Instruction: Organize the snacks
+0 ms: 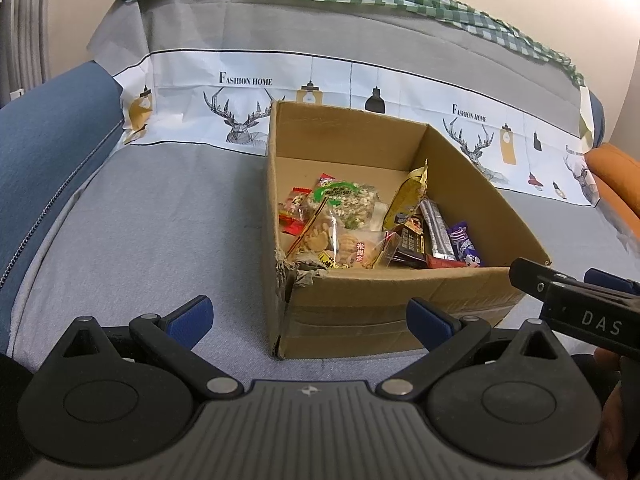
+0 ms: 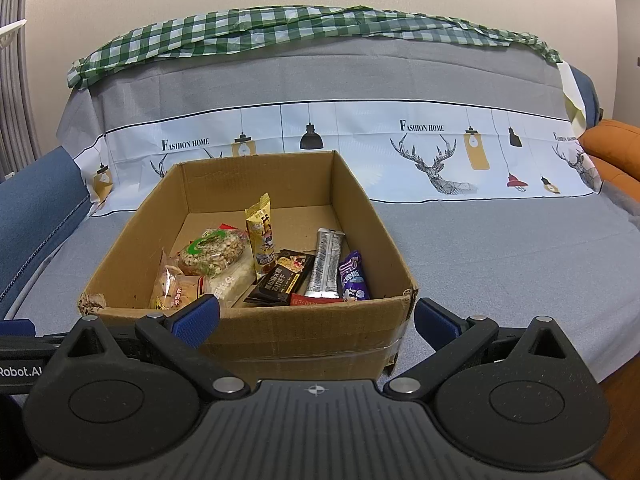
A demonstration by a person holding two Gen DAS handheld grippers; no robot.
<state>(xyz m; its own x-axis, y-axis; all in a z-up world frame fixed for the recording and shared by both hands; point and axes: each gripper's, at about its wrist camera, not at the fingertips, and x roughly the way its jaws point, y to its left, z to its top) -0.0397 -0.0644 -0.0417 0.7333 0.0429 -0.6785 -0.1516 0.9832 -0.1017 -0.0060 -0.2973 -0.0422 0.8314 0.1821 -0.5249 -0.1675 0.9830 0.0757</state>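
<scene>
Your left gripper (image 1: 308, 316) hangs with its blue-padded fingers (image 1: 192, 314) spread wide and nothing between them, low over the grey cover (image 1: 160, 240) of the sofa, just short of the near left corner of the cardboard box (image 1: 360, 308). Your right gripper (image 2: 316, 316) is likewise released and empty, its fingers (image 2: 198, 312) straddling the box's near wall (image 2: 304, 332) without touching it as far as the view shows. In the left wrist view the right gripper's black body enters from the right edge, close beside the box's near right corner.

The box sits on the sofa seat, nearer the left arm (image 1: 52, 148) than the right end, its back wall toward the printed backrest band. Its near left corner is torn and crumpled.

All snacks in view lie inside the box, crowded toward the near wall:
- green-labelled puffed snack pack (image 2: 212, 254), left of centre
- clear biscuit bag (image 2: 176, 290), near left corner
- yellow pouch (image 2: 261, 236), standing tilted at centre
- black bar wrapper (image 2: 286, 278)
- silver stick pack (image 2: 326, 264)
- purple wrapper (image 2: 354, 278), rightmost
- small red packets (image 1: 294, 210), behind the puffed pack

The far half of the box floor is bare cardboard. A green checked cloth (image 2: 280, 28) lies along the backrest top.
</scene>
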